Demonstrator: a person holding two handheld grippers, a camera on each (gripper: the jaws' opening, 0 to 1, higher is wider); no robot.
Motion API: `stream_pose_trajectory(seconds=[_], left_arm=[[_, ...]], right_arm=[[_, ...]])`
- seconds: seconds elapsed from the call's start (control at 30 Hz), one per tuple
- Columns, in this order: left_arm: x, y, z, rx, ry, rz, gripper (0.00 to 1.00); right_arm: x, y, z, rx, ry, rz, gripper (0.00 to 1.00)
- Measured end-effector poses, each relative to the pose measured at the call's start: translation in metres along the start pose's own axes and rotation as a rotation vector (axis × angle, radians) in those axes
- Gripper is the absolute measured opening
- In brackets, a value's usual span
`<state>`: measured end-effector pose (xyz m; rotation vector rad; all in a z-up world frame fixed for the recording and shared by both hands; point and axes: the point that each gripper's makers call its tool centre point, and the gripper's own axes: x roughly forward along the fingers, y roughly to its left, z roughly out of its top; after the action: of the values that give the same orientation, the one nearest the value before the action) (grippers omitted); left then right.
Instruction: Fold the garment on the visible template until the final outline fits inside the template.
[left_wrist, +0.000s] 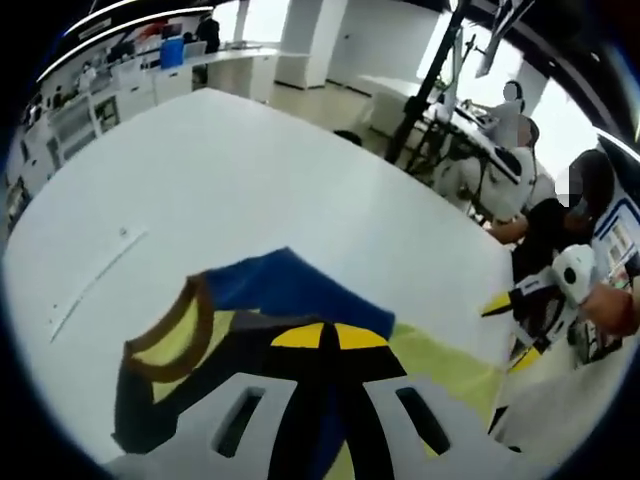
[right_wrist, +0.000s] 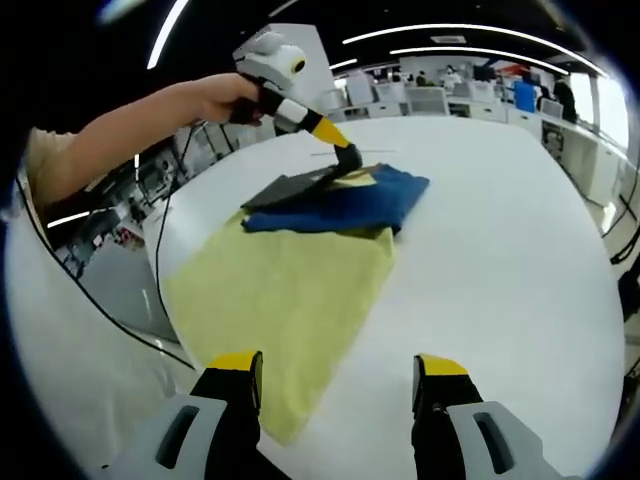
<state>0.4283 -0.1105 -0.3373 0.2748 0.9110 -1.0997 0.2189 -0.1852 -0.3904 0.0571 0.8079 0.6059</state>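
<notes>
White round table (right_wrist: 520, 230) in an open office, desks and seated people behind. Garment (right_wrist: 300, 270) lies on the table near its edge: yellow body spread flat, blue part (right_wrist: 350, 205) folded over the far end, dark section with brown-trimmed collar (left_wrist: 170, 340) under the left gripper (right_wrist: 350, 160). Left gripper is clenched on the dark fabric, yellow tips together in the left gripper view; in the right gripper view it pinches the dark flap and holds it raised. Right gripper (right_wrist: 340, 375) is released, jaws wide apart over the yellow hem, touching nothing. Faint thin line (left_wrist: 100, 280) marked on the table beyond the collar. No readable text or brand.
</notes>
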Motion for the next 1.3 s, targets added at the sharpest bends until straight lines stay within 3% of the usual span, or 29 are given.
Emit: stream_pose_trajectory(seconds=[0.23, 0.37, 0.47, 0.6, 0.77, 0.97, 1.3], left_arm=[[0.01, -0.002, 0.001, -0.005, -0.004, -0.015, 0.0], [0.011, -0.007, 0.01, -0.047, -0.058, -0.055, 0.0], [0.009, -0.007, 0.014, -0.032, -0.07, -0.053, 0.01], [0.007, -0.004, 0.013, 0.0, -0.075, -0.027, 0.22], [0.002, 0.0, 0.009, 0.024, -0.08, -0.011, 0.33], [-0.008, -0.001, 0.005, 0.042, -0.109, 0.004, 0.57], [-0.029, -0.002, 0.003, 0.087, -0.145, 0.041, 0.69]], right_arm=[[-0.001, -0.002, 0.001, 0.0, 0.002, -0.005, 0.59], [-0.001, -0.003, 0.002, -0.001, 0.004, -0.006, 0.59], [0.0, -0.002, 0.004, -0.002, 0.003, -0.005, 0.59], [0.002, 0.0, 0.006, -0.007, 0.001, 0.001, 0.59], [0.003, 0.002, 0.007, -0.014, 0.003, 0.004, 0.59], [0.004, 0.005, 0.008, -0.021, 0.005, 0.007, 0.59], [0.005, 0.011, 0.011, -0.038, 0.003, 0.017, 0.59]])
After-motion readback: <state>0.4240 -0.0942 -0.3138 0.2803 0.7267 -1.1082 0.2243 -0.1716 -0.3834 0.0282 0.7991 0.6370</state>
